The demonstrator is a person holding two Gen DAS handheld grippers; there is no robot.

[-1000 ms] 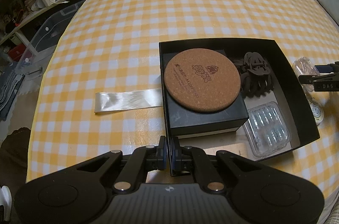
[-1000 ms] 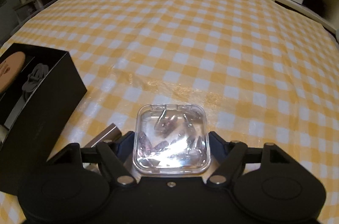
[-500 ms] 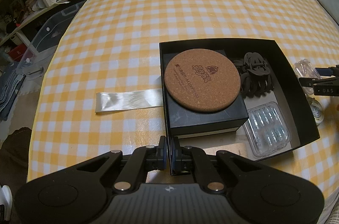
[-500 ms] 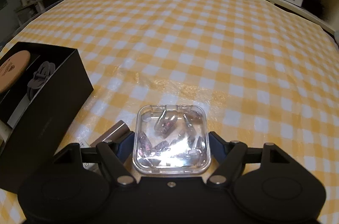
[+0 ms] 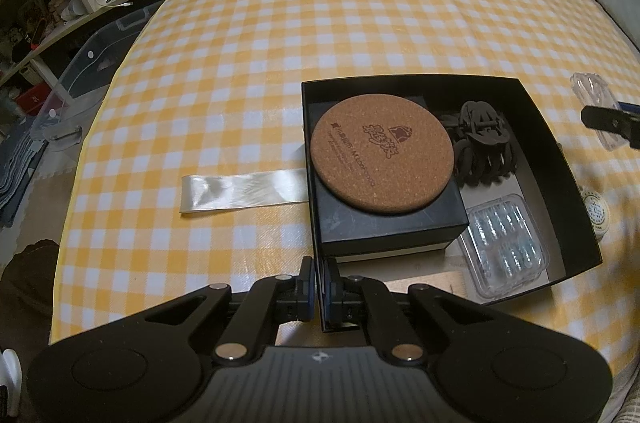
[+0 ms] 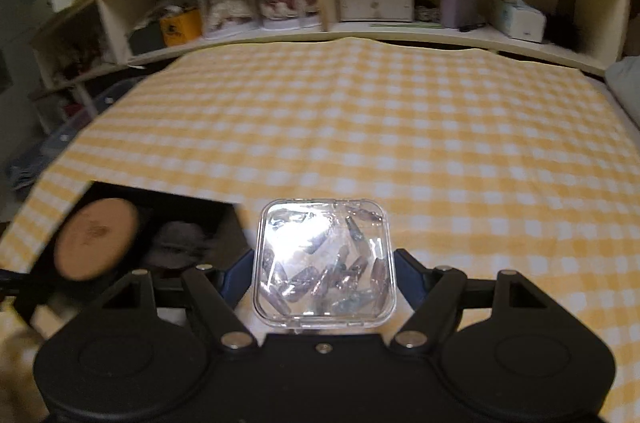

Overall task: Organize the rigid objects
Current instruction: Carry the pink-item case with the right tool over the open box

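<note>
Jaws of right gripper [image 6: 325, 265] clamp square clear plastic case [image 6: 325, 263] w/ crystals.

coaster [image 5: 382, 153] on inner box [image 5: 384, 223] | hair claw [image 5: 482, 147] right | both in tray [image 5: 560, 159]

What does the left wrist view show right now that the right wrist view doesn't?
Only the left wrist view shows the left gripper shut on the near wall of the black box, the ribbon strip, the clear blister tray in the box and a small round tin beside it.

Only the right wrist view shows the clear case face-on, with small crystals inside, clamped by the right gripper.

Both show the box, the cork coaster, the dark hair claw and the checked tablecloth.
</note>
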